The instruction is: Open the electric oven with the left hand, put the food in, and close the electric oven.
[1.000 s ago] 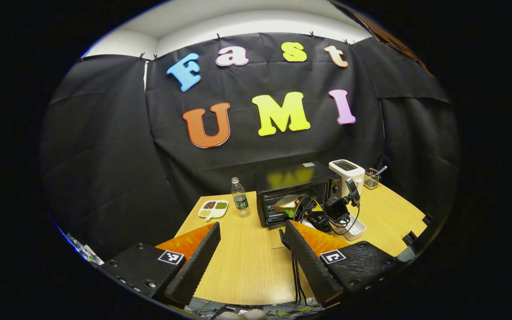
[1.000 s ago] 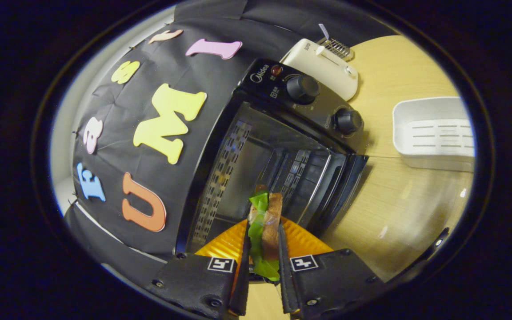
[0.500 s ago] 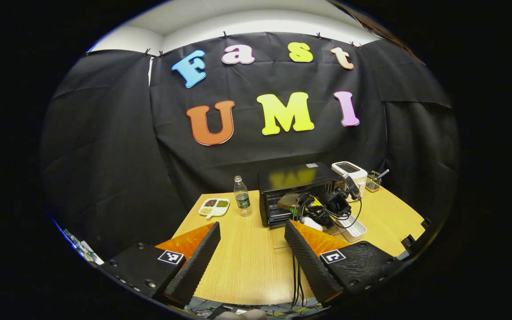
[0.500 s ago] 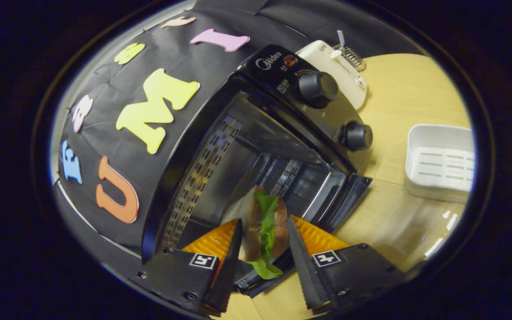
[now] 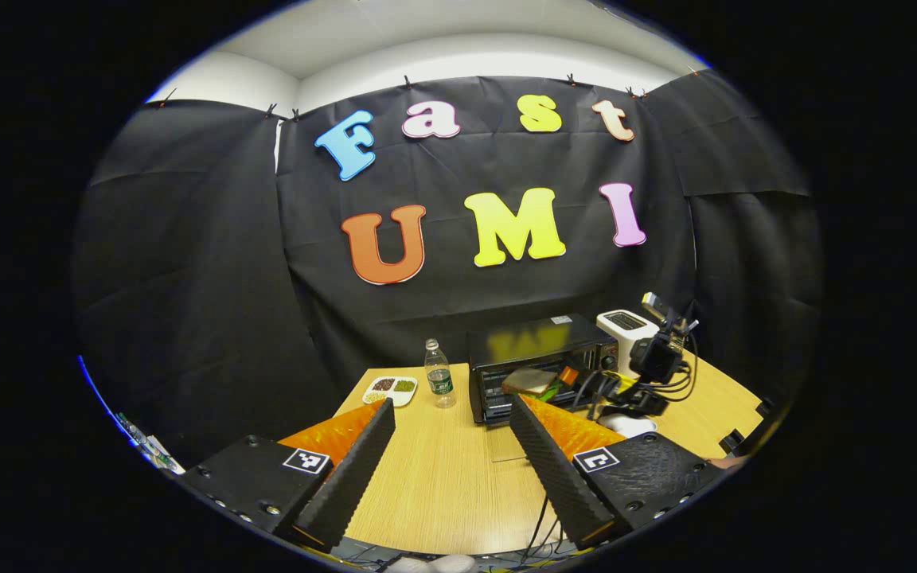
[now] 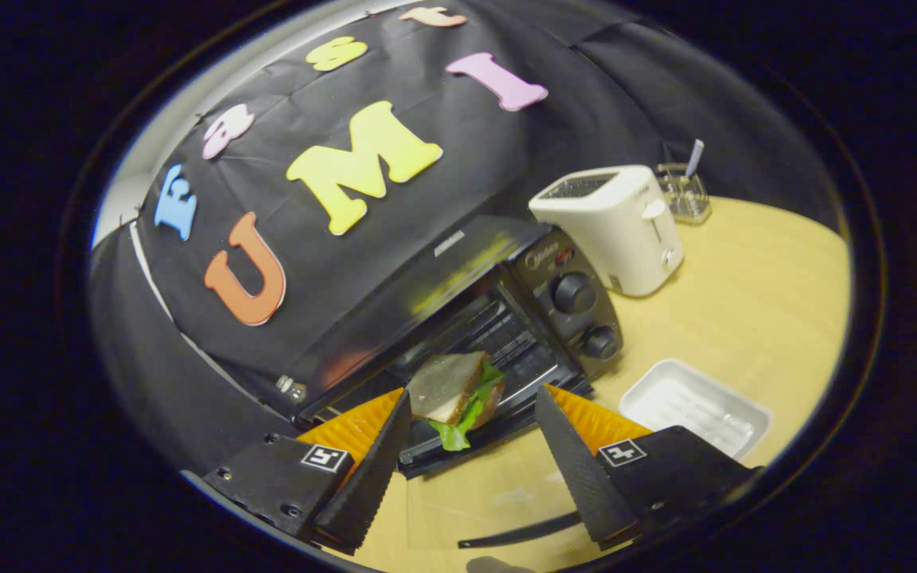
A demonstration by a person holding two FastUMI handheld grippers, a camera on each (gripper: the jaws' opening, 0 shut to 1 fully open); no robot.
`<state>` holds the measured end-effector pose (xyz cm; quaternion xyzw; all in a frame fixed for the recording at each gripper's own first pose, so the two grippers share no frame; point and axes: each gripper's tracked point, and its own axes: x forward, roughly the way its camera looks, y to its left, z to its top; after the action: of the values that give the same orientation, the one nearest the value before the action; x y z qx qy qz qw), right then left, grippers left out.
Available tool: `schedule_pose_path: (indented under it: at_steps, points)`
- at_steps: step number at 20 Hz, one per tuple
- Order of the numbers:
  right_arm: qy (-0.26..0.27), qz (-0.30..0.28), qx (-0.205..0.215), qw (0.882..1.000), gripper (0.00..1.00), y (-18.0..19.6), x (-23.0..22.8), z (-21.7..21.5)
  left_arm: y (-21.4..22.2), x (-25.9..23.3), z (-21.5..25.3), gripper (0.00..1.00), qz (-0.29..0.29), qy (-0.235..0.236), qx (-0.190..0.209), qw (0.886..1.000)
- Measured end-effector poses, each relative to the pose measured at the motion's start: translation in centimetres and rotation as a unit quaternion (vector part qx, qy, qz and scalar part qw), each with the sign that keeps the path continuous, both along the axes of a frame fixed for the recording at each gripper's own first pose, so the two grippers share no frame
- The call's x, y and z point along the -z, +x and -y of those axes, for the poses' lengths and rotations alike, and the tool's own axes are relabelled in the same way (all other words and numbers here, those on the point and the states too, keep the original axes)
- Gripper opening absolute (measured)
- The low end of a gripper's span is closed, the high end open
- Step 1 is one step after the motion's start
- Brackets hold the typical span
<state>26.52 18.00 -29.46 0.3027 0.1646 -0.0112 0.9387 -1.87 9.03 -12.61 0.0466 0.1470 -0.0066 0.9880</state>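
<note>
The black electric oven (image 6: 458, 278) stands with its door (image 6: 506, 418) folded down. A sandwich (image 6: 449, 383) with green lettuce lies flat at the front of the oven's mouth; whether it rests on the rack or on the door I cannot tell. My right gripper (image 6: 472, 394) is open just in front of it, with neither finger touching it. In the left gripper view my left gripper (image 5: 451, 404) is open and empty over the table's near side, well back from the oven (image 5: 538, 354). The sandwich (image 5: 528, 381) shows in the opening, with the right gripper (image 5: 653, 362) to its right.
A white toaster (image 6: 614, 227) and a wire holder (image 6: 681, 191) stand right of the oven, and a white tray (image 6: 693, 406) lies in front of them. Left of the oven stand a water bottle (image 5: 440, 374) and a divided plate (image 5: 391, 387). A cable (image 6: 514, 533) crosses the wooden table (image 5: 442, 485).
My right gripper opened and let go of the sandwich, which now lies flat at the oven's mouth. It then drew back, rose and levelled. My left gripper stayed open and backed off slightly.
</note>
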Motion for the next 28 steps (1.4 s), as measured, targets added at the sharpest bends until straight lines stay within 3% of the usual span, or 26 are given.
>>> schedule_pose_path:
  at_steps: [3, 4, 11, 14, 15, 16, 17, 20, 24, 27, 28]
  points:
    - [-0.076, 0.017, -0.032, 0.996, 0.88, -4.9, -4.0, 2.6, 0.0, 0.0, 0.9, 0.95, 0.003, -0.009, 0.003, 1.000]
    - [-0.090, 0.022, -0.038, 0.995, 1.00, -6.6, -5.3, 3.7, 0.2, -0.2, 1.6, 0.95, 0.006, -0.016, 0.008, 1.000]
    - [-0.187, 0.044, -0.061, 0.980, 1.00, -16.0, -11.8, 11.0, 2.2, 1.6, 7.0, 0.95, 0.008, -0.043, 0.027, 0.999]
    - [-0.218, 0.054, -0.051, 0.973, 1.00, -18.8, -13.7, 14.4, 3.1, 3.7, 8.8, 0.96, -0.002, -0.046, 0.022, 0.999]
    - [-0.229, 0.060, -0.051, 0.970, 1.00, -19.4, -14.3, 15.4, 3.2, 4.8, 9.3, 0.96, -0.010, -0.048, 0.019, 0.999]
    - [-0.240, 0.060, -0.053, 0.967, 0.89, -19.9, -14.6, 16.3, 3.4, 5.9, 9.8, 0.96, -0.021, -0.048, 0.017, 0.998]
    - [-0.243, 0.059, -0.054, 0.967, 1.00, -20.3, -14.9, 17.0, 3.3, 7.3, 10.3, 0.96, -0.035, -0.048, 0.015, 0.998]
    - [-0.248, 0.062, -0.057, 0.965, 1.00, -20.9, -15.8, 18.7, 3.5, 11.0, 11.4, 0.95, -0.067, -0.046, 0.003, 0.997]
    - [-0.263, 0.062, -0.071, 0.960, 1.00, -21.4, -16.2, 19.7, 3.7, 17.3, 13.8, 0.96, -0.128, -0.083, -0.002, 0.988]
    - [-0.259, 0.053, -0.081, 0.961, 1.00, -21.7, -15.7, 19.8, 4.0, 21.5, 15.2, 0.96, -0.156, -0.074, 0.001, 0.985]
    - [-0.260, 0.051, -0.084, 0.961, 0.90, -21.9, -15.6, 19.9, 4.2, 23.0, 15.6, 0.95, -0.168, -0.069, 0.003, 0.983]
